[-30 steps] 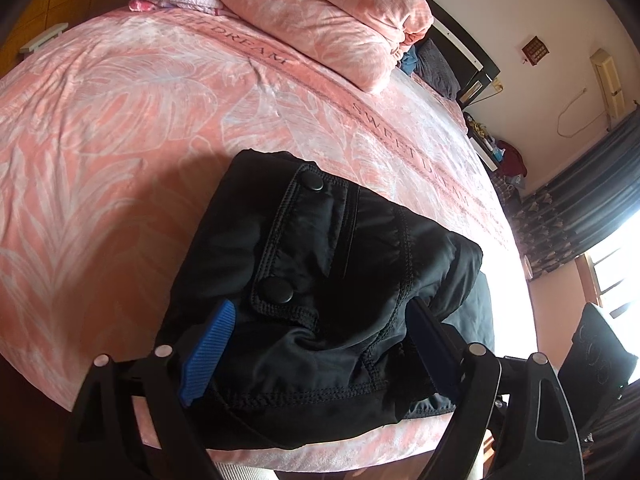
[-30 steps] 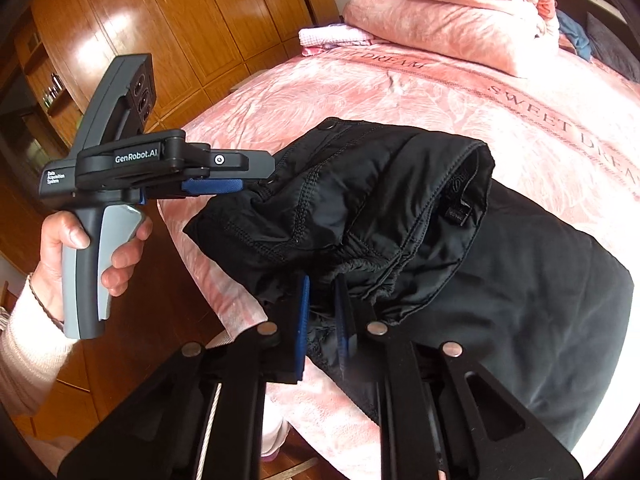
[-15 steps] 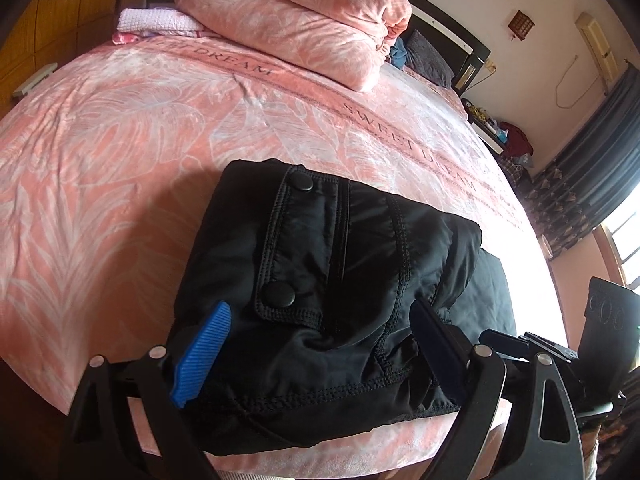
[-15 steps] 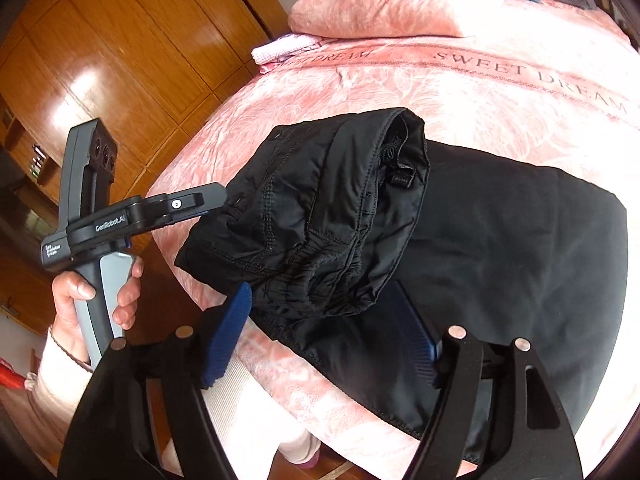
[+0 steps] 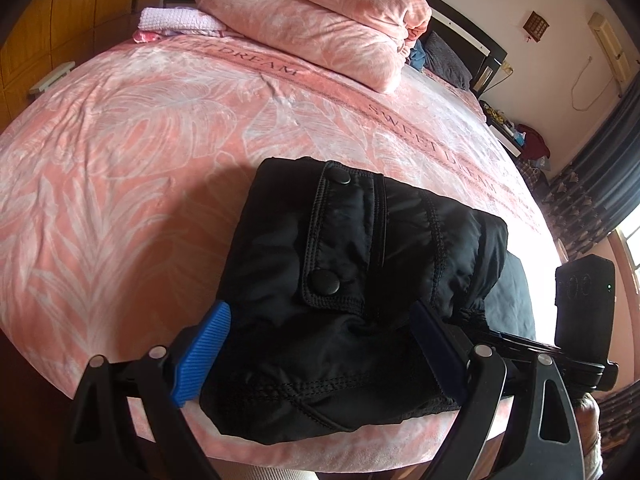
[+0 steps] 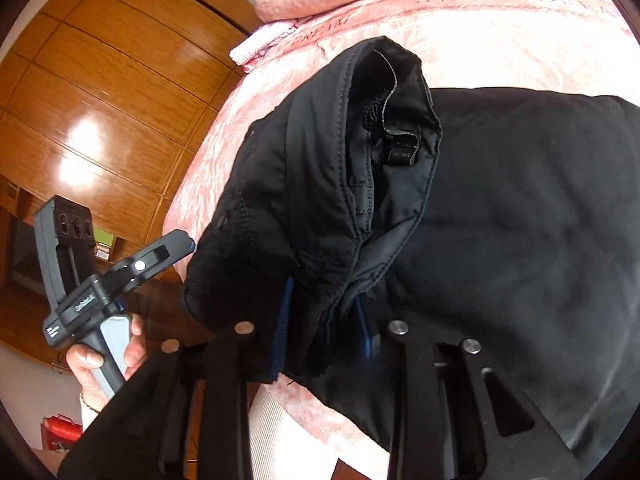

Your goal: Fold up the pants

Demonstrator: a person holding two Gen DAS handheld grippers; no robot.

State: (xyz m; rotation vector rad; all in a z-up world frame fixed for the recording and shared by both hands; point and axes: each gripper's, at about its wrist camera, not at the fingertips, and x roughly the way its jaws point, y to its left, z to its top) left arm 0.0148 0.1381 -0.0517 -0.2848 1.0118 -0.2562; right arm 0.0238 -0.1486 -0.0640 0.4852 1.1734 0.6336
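The pants (image 5: pixel 352 280) lie folded near the bed (image 5: pixel 120 140) edge. Left gripper (image 5: pixel 316 344) gapes around them; right gripper (image 6: pixel 324 320) pinches their thick edge. Next likely: smoothing or releasing.

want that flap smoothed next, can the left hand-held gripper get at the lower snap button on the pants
Probably yes: the left hand-held gripper is open astride the pants, and the snap button lies uncovered just ahead.

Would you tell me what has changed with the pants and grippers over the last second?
The right gripper, shut on the pants a second ago, opened, then closed on the folded edge again. The left gripper stayed open around the near edge. The pants stayed folded on the bed.
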